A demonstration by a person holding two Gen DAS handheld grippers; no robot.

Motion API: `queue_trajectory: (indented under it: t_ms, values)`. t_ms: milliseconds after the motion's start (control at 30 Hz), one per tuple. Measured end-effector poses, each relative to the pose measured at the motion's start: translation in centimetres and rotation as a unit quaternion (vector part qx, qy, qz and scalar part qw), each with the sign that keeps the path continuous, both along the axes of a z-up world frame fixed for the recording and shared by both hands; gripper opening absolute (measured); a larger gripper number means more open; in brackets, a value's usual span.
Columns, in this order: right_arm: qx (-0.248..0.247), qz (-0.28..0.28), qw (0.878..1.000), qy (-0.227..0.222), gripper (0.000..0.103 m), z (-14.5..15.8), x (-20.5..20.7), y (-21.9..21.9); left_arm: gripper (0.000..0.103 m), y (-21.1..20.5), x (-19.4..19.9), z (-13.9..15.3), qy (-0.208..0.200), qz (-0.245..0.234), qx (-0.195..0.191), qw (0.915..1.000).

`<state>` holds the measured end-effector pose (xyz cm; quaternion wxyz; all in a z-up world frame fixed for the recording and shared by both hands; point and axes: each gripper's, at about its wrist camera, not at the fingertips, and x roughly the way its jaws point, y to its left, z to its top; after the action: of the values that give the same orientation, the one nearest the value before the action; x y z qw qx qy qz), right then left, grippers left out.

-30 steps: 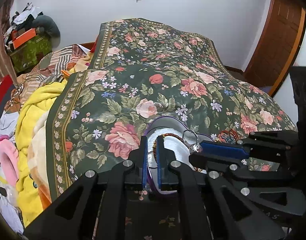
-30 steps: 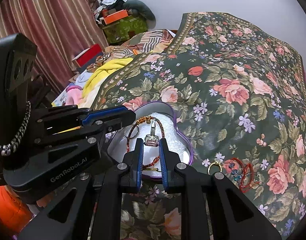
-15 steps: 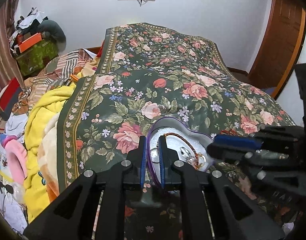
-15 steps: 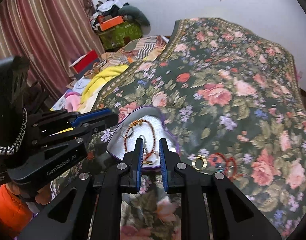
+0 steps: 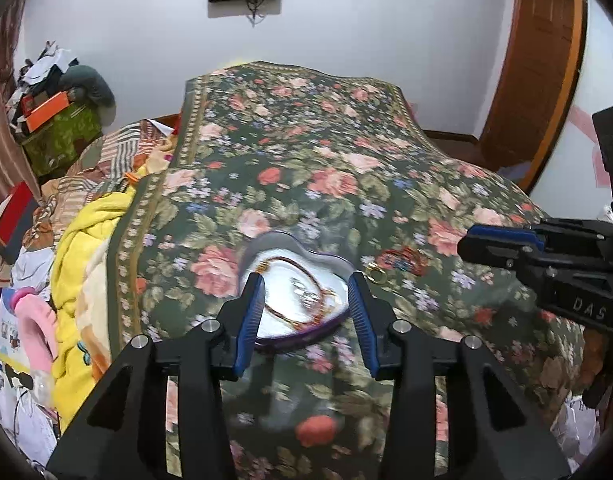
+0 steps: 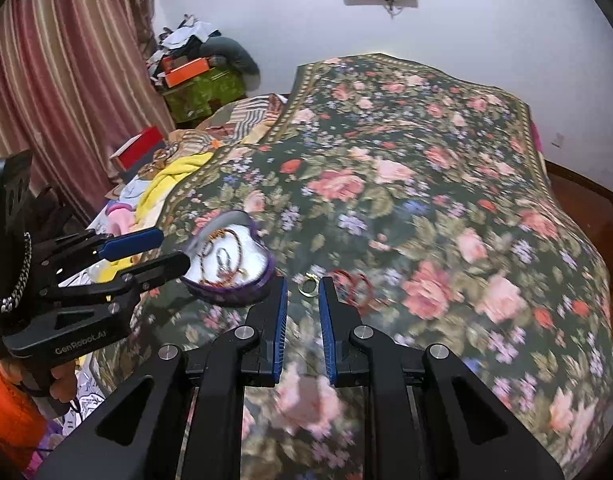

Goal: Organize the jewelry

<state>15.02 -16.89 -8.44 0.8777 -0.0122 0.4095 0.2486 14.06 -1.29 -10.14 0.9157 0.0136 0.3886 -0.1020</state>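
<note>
Covering most of both frames, the dark green rose-patterned bedspread carries a heart-shaped purple-rimmed box with white lining at centre of the left view; a brown beaded necklace and blurred small pieces lie in it. Right of the box sit red bangles and a gold ring. The left gripper gapes wide, empty, framing the box; the right gripper is narrowly parted, empty, just below the ring.

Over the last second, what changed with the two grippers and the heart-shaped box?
Both grippers opened and drew back: the left gripper released the heart-shaped box, and the right gripper left a ring inside it. The gold ring and red bracelets stayed on the bedspread.
</note>
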Motion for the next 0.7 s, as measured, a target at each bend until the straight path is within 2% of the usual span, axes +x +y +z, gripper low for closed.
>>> queue_trajectory:
  t_ms: [300,700]
  values:
    - [-0.007,-0.030,1.000,0.004,0.017,-0.4,-1.1,-3.4,0.047,-3.7,-0.6,-1.7,0.032,-0.034,0.001,0.9989]
    - [0.001,-0.044,0.999,0.030,0.018,-2.4,-2.1,-6.1,0.047,-6.5,0.3,-6.3,0.095,-0.053,-0.003,0.9941]
